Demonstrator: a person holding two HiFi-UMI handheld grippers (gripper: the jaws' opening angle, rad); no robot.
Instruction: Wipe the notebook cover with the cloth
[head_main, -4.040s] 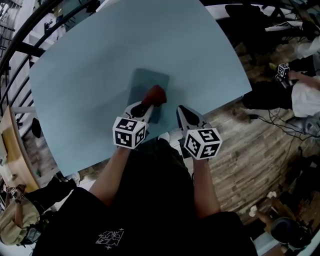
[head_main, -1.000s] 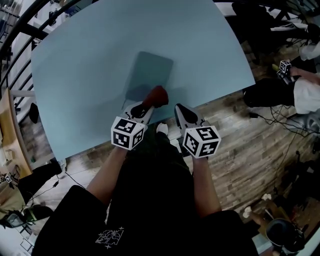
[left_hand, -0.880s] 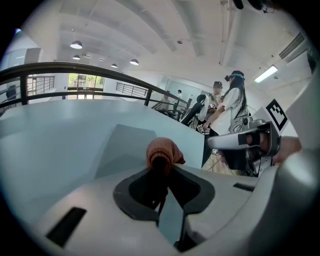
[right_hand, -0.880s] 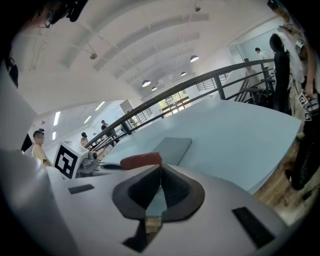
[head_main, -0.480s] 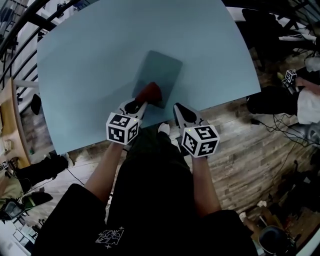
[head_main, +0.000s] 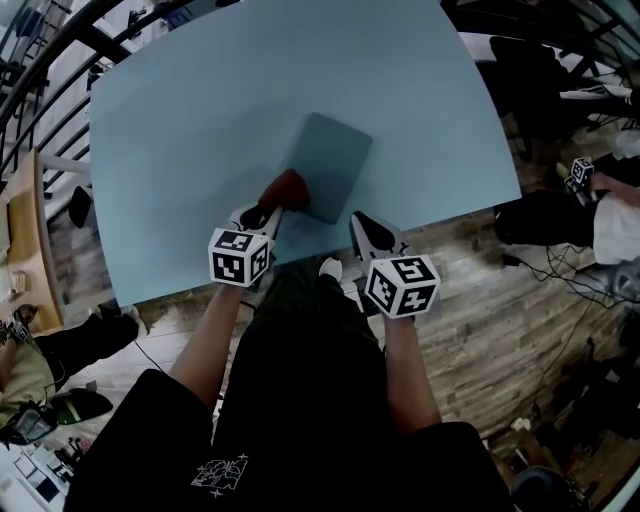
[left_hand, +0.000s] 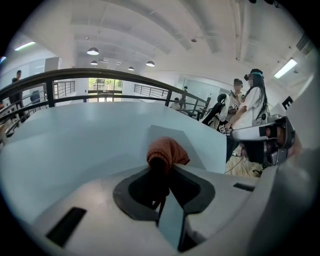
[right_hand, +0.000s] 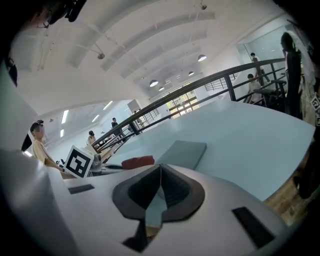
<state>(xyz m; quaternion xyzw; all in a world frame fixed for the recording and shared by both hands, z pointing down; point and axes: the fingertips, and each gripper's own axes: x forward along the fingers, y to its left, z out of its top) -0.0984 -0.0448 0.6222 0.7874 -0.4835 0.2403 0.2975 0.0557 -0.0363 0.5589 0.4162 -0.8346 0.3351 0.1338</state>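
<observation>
A grey-blue notebook (head_main: 332, 163) lies flat on the light blue table (head_main: 200, 120). My left gripper (head_main: 264, 209) is shut on a bunched red cloth (head_main: 284, 188), which rests at the notebook's near left corner, partly over the table. In the left gripper view the cloth (left_hand: 168, 151) bulges out past the closed jaws of the left gripper (left_hand: 163, 168), with the notebook (left_hand: 197, 146) behind it. My right gripper (head_main: 365, 229) hovers at the table's near edge, to the right of the notebook. It is shut and holds nothing. The right gripper view shows the right gripper (right_hand: 160, 169), the notebook (right_hand: 183, 152) and the cloth (right_hand: 138, 161).
The table's near edge (head_main: 420, 207) runs just under both grippers, with wood floor (head_main: 500, 300) below. A black railing (head_main: 60, 60) curves round the far left. People stand off to the right (left_hand: 247, 105), and a wooden desk (head_main: 22, 250) is at the left.
Across the last second my left gripper has slid the cloth leftward along the notebook's near end, from its right part to its left corner. The right gripper has stayed put.
</observation>
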